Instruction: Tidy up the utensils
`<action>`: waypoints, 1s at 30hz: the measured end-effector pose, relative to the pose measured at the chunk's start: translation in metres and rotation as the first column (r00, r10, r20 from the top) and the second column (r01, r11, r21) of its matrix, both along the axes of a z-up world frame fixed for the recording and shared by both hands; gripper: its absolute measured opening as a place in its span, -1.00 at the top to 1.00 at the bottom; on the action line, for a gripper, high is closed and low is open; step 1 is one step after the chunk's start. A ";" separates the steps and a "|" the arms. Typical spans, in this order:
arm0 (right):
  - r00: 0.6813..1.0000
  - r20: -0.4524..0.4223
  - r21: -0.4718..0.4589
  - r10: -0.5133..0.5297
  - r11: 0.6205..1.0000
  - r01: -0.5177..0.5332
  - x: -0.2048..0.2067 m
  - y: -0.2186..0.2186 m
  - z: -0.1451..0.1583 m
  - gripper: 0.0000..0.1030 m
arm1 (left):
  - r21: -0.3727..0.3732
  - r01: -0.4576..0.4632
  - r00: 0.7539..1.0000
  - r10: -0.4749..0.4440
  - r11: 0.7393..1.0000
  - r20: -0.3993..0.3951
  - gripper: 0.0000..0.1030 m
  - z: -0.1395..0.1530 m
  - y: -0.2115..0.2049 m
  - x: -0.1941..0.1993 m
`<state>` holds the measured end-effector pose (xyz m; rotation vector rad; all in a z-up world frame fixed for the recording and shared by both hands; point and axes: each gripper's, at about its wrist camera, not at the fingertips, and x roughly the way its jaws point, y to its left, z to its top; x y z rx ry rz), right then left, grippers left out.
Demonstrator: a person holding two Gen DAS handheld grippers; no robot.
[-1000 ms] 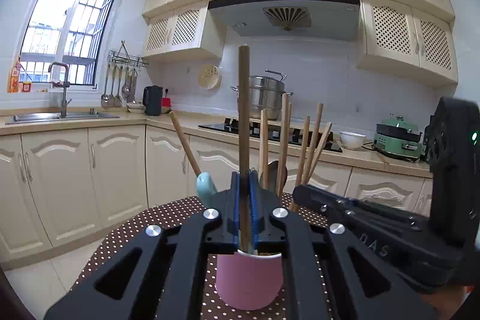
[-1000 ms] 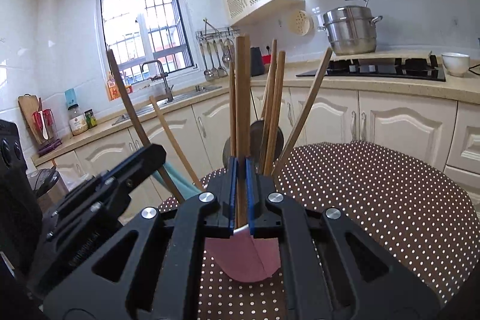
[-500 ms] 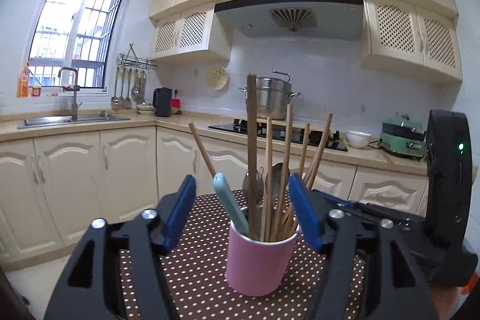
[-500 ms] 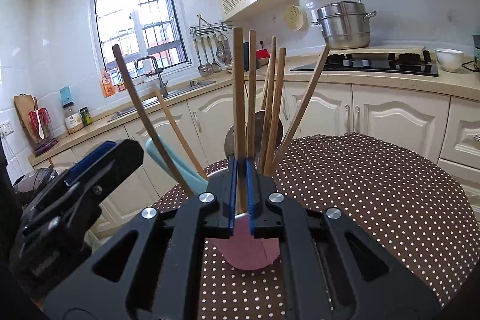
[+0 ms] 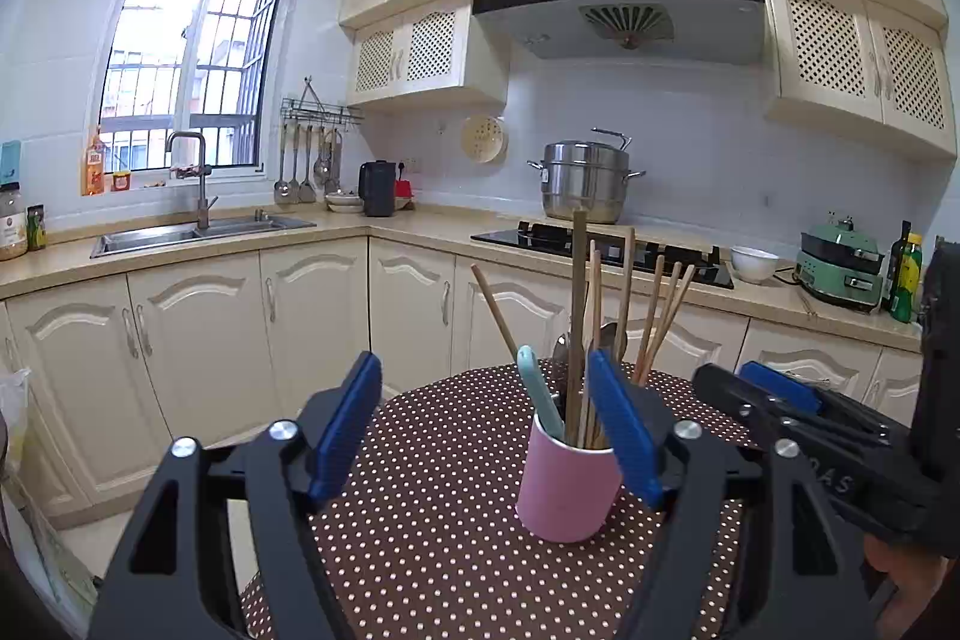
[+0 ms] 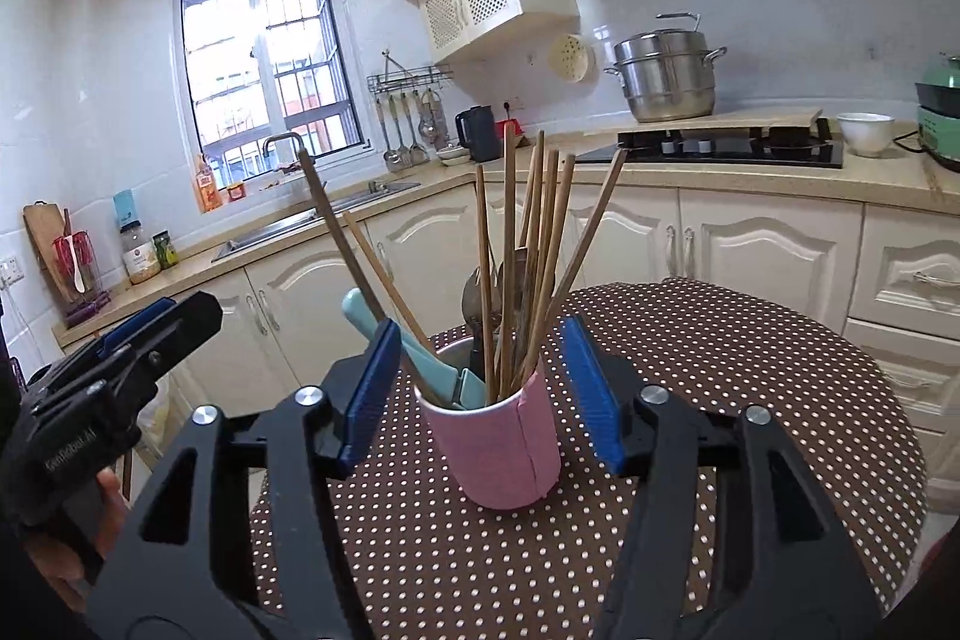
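Observation:
A pink cup stands on a round table with a brown dotted cloth. It holds several wooden chopsticks, a metal spoon and a light-blue handle. My left gripper hangs short of the cup with its jaws opening and nothing between them; the cup sits behind its right pad. In the right wrist view the cup and chopsticks sit just beyond my right gripper, whose jaws are opening around empty air. Each gripper shows in the other's view: right, left.
Cream cabinets and a counter wrap behind the table. The counter carries a sink, a hob with a steel pot, a white bowl and a green cooker. A hand holds the left gripper.
Both grippers were shut on upright chopsticks in the cup. The left let go first, then the right; both pulled back and up, so the cup looks farther away.

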<state>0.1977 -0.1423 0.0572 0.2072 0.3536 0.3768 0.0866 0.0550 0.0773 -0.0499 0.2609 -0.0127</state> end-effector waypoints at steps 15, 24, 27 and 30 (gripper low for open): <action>0.992 0.078 -0.062 -0.099 0.993 0.104 -0.096 -0.003 0.048 -0.54 | 0.041 0.051 0.997 -0.053 0.998 0.062 -0.61 0.037 -0.007 -0.066; 0.979 0.165 -0.138 -0.122 0.980 0.145 -0.140 0.014 0.062 -0.67 | 0.066 0.044 0.991 -0.052 0.997 0.120 -0.62 0.052 -0.008 -0.100; 0.975 0.186 -0.154 -0.123 0.976 0.153 -0.148 0.018 0.066 -0.71 | 0.076 0.045 0.989 -0.056 0.996 0.138 -0.62 0.056 -0.009 -0.110; 0.971 0.202 -0.150 -0.127 0.976 0.159 -0.154 0.017 0.070 -0.72 | 0.091 0.048 0.987 -0.061 0.995 0.147 -0.62 0.058 -0.012 -0.117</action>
